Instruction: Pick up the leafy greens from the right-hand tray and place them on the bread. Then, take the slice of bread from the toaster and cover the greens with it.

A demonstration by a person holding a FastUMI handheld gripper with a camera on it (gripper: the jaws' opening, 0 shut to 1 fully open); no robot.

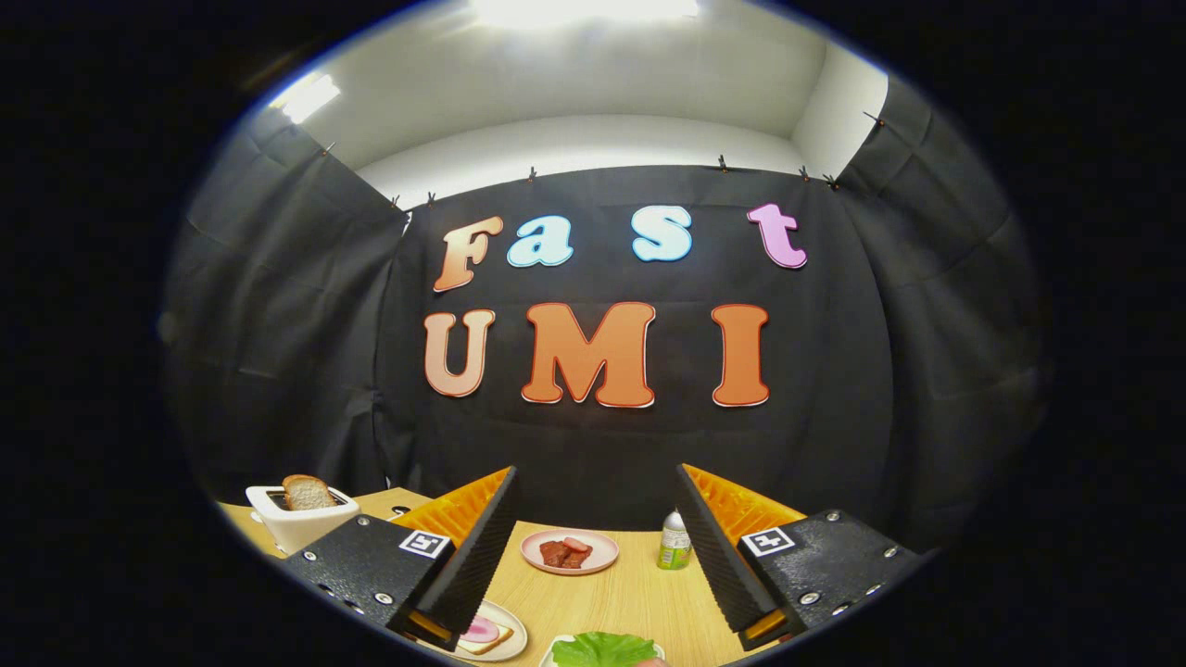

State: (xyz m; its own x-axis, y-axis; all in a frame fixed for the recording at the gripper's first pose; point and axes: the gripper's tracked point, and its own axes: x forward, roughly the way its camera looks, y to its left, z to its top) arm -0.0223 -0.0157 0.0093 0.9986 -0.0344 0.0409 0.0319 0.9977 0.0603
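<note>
While the gripper (593, 542) hangs wide open and empty above the table (621, 593), leafy greens (604, 648) lie beneath; toaster (298, 515) stands left, holding bread (308, 493)

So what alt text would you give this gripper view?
The open gripper hovers over a wooden table, holding nothing, with leafy greens just below between its fingers. Beyond lie a plate of meat, a small bottle and bread in a toaster.
</note>
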